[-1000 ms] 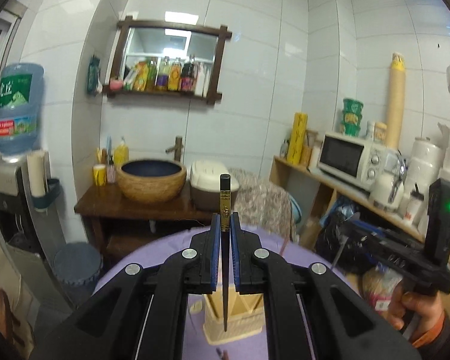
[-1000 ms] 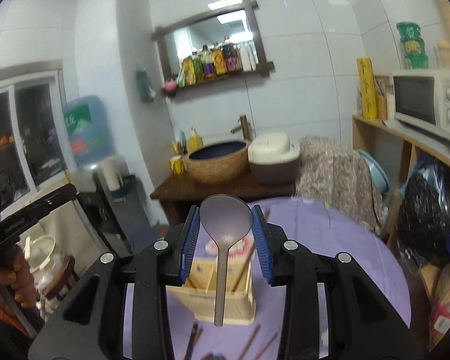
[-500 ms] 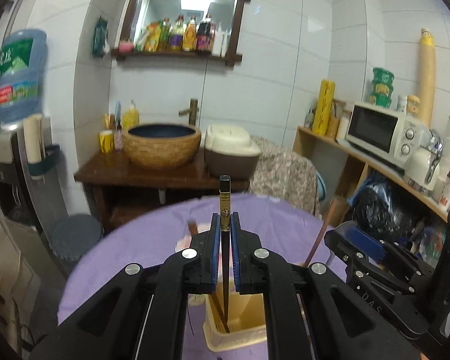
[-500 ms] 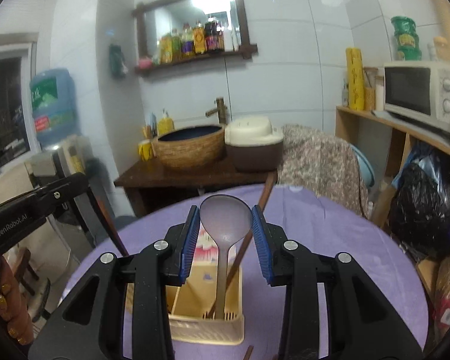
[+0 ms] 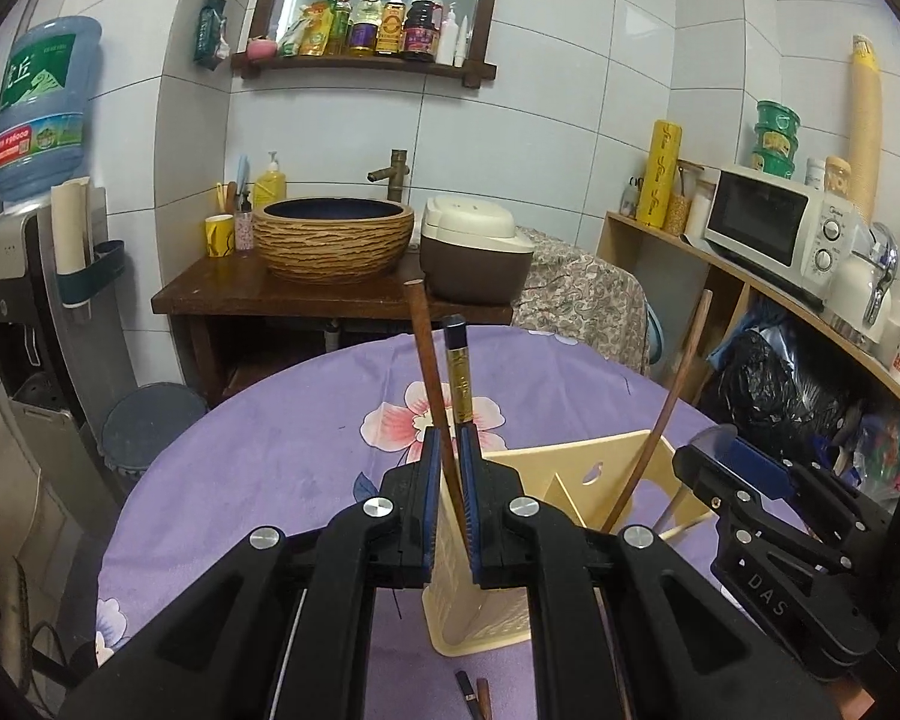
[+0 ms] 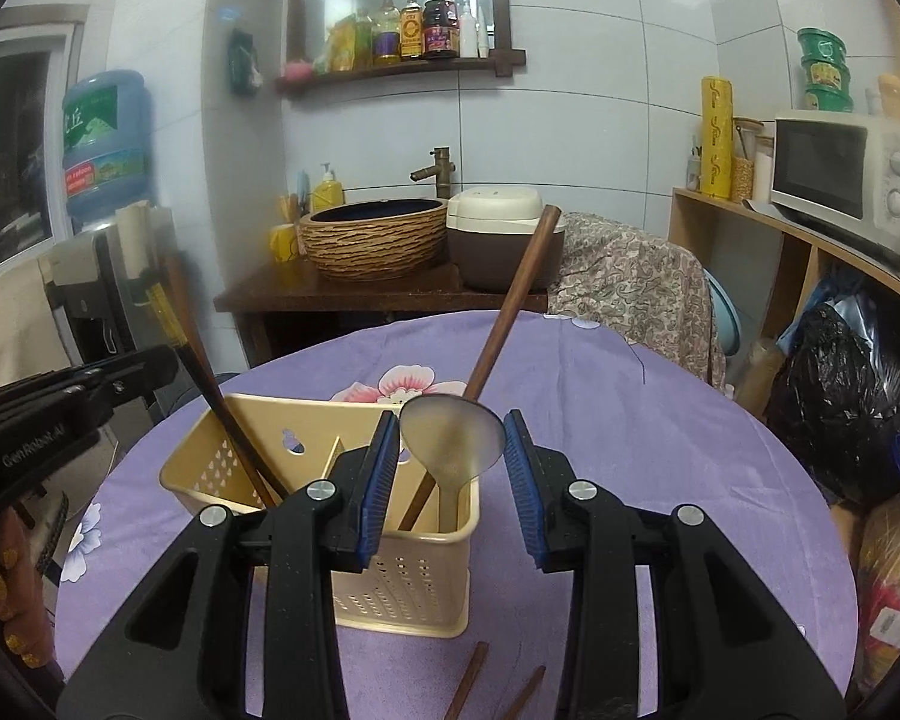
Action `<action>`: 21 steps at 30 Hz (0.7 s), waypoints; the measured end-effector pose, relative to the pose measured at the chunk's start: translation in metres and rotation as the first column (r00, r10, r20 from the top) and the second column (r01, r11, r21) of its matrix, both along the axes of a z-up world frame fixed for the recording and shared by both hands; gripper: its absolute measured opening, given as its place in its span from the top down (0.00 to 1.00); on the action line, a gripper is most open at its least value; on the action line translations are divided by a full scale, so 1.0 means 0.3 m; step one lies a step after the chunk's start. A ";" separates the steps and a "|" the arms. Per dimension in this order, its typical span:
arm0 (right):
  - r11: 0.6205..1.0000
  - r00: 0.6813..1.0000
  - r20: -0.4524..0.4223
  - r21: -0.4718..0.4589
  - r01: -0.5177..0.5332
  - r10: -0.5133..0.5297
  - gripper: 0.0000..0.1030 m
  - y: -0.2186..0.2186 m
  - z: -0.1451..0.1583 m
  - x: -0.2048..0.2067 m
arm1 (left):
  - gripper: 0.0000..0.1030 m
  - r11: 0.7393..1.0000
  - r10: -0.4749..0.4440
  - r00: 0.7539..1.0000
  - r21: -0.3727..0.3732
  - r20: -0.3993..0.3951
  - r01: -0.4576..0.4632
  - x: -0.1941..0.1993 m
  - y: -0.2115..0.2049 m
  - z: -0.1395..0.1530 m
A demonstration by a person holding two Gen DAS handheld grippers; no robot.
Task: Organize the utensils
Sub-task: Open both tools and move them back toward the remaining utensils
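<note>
A cream plastic utensil caddy (image 6: 414, 570) stands on the purple flowered tablecloth (image 6: 630, 420); it also shows in the left wrist view (image 5: 570, 480). My left gripper (image 5: 450, 456) is shut on a dark chopstick with a gold band (image 5: 459, 366), its lower end down in the caddy's left compartment beside a brown chopstick (image 5: 429, 372). My right gripper (image 6: 452, 450) is open; a grey spoon (image 6: 452, 438) stands between its jaws with its handle in the right compartment, touching neither pad. A brown chopstick (image 6: 510, 324) leans there too.
Loose brown chopsticks (image 6: 468, 684) lie on the cloth in front of the caddy. Behind the round table stand a wooden stand with a basin (image 6: 372, 234), a rice cooker (image 6: 498, 234) and, at right, a shelf with a microwave (image 6: 840, 162).
Both grippers came down over the caddy. My right gripper opened and let the spoon go into the right compartment. The left chopstick's tip went down into the left compartment.
</note>
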State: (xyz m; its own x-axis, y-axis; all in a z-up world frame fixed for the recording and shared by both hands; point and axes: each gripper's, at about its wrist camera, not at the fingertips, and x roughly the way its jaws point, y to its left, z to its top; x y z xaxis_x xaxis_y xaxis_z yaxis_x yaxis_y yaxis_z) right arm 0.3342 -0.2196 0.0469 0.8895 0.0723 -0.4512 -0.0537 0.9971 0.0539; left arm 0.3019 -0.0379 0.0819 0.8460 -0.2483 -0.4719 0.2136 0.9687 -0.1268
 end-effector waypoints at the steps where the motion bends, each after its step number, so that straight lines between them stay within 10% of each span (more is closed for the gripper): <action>1: 1.000 1.000 -0.002 0.003 -0.001 0.001 0.62 -0.002 0.000 -0.004 | 0.77 1.000 0.000 1.000 -0.002 0.002 0.000 -0.007 0.003 0.000; 11: 0.999 1.000 0.010 0.034 -0.003 0.002 0.35 -0.051 -0.004 -0.194 | 0.35 1.000 0.012 1.000 -0.016 -0.020 -0.012 -0.206 0.077 -0.083; 21: 0.999 0.984 -0.175 -0.016 0.039 -0.041 0.33 -0.066 -0.258 -0.448 | 0.51 0.998 -0.056 0.926 -0.046 -0.373 0.041 -0.280 0.058 -0.448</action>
